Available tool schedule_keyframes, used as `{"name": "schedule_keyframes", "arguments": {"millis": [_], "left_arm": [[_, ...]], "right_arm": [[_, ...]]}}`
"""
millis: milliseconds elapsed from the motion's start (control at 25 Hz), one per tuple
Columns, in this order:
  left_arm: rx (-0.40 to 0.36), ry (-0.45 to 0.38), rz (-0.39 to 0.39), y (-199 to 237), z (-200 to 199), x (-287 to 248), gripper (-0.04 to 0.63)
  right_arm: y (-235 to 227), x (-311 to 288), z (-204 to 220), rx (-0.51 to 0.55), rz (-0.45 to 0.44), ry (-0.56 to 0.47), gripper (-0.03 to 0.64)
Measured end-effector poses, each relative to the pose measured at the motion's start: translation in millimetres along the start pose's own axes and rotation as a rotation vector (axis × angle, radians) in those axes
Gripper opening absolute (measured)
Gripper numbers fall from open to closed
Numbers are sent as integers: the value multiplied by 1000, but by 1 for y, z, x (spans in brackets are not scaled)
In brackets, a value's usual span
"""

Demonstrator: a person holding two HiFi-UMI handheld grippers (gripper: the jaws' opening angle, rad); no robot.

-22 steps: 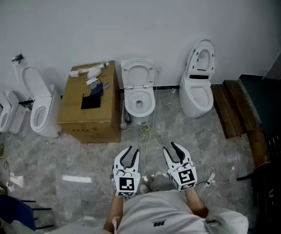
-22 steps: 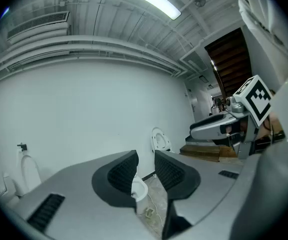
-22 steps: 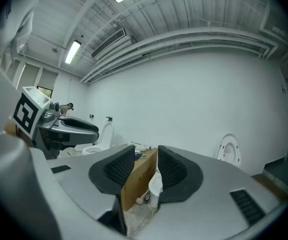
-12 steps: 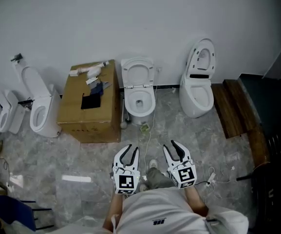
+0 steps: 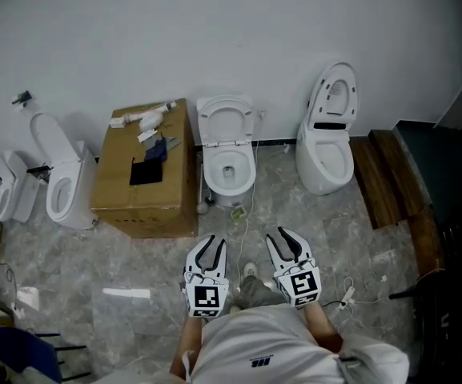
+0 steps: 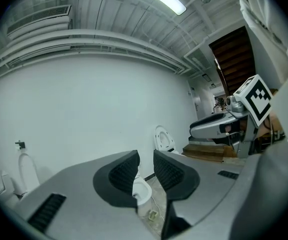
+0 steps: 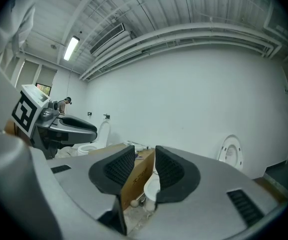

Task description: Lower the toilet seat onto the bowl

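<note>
Bare floor [image 5: 134,250] lay open between the left tool [image 5: 214,242], the right tool [image 5: 283,234] and the middle toilet [image 5: 228,170]. Only a thin cable [image 5: 241,221] and a small object [image 5: 238,211] just before the bowl crossed it. A box [image 5: 142,182] stood close on that toilet's left and shut off that side. On its right a strip of floor ran free to another toilet [image 5: 324,154]. Planks [image 5: 379,174] lined the far right. The raised seat [image 5: 225,120] had clear room in front.

toilet [image 5: 229,157]: white | cardboard box [image 5: 120,178]: brown | floor [image 5: 134,256]: grey marbled
</note>
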State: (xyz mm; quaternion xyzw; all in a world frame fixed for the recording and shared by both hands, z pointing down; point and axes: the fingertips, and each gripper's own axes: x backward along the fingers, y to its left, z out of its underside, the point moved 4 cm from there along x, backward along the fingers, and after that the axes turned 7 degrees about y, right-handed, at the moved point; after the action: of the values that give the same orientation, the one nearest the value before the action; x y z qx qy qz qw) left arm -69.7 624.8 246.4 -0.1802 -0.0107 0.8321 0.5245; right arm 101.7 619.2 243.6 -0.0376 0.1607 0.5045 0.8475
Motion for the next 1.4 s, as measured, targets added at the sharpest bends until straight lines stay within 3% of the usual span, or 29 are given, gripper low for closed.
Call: {"name": "schedule_keyframes", "arguments": {"millis": [880, 1400], "left_arm": [[-10, 43, -40, 47, -41, -172, 107], [5, 63, -89, 47, -59, -235, 107]], "right_arm": [[-126, -139, -27, 3, -52, 27, 127], [-184, -187, -28, 12, -107, 32, 127]]}}
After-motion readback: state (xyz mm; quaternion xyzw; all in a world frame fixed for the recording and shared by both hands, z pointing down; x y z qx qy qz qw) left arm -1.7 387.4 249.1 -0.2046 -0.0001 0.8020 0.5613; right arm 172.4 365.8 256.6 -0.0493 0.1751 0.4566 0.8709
